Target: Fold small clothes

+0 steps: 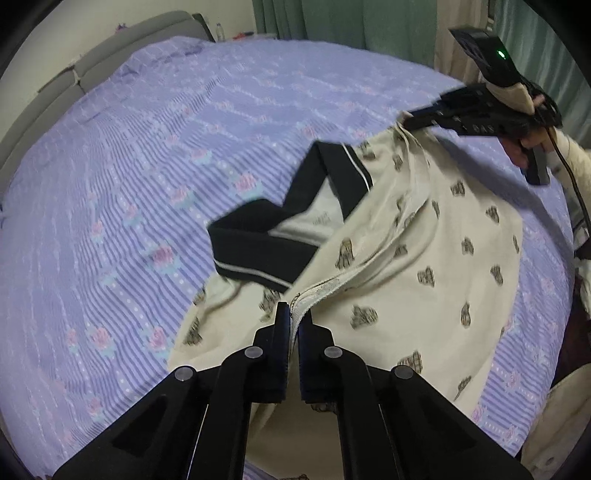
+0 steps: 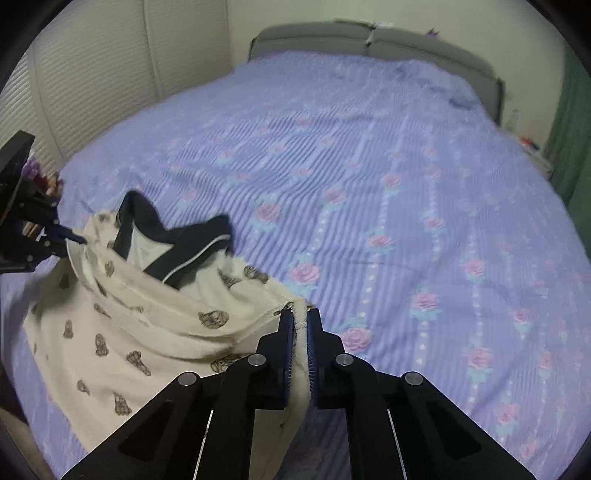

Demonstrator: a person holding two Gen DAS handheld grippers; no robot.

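Note:
A small cream garment (image 1: pixel 424 240) printed with dark bear figures lies rumpled on the lilac bedspread (image 1: pixel 147 147), its black white-striped collar (image 1: pixel 258 243) turned toward the bed's middle. My left gripper (image 1: pixel 294 317) is shut on a seamed edge of the garment. In the right wrist view, my right gripper (image 2: pixel 300 321) is shut on another edge of the same garment (image 2: pixel 147 325), with cloth pinched between its blue pads. Each gripper shows in the other's view: the right gripper (image 1: pixel 410 120) at upper right, held by a hand (image 1: pixel 524 147), and the left gripper (image 2: pixel 74 238) at far left. The cloth between them is lifted slightly.
The bedspread (image 2: pixel 406 184) with rose print stretches wide beyond the garment. A grey padded headboard (image 2: pixel 369 37) closes the far end. White louvred doors (image 2: pixel 92 74) stand along one side, green curtains (image 1: pixel 351 18) on the other, with a bottle (image 1: pixel 219 31) by the headboard.

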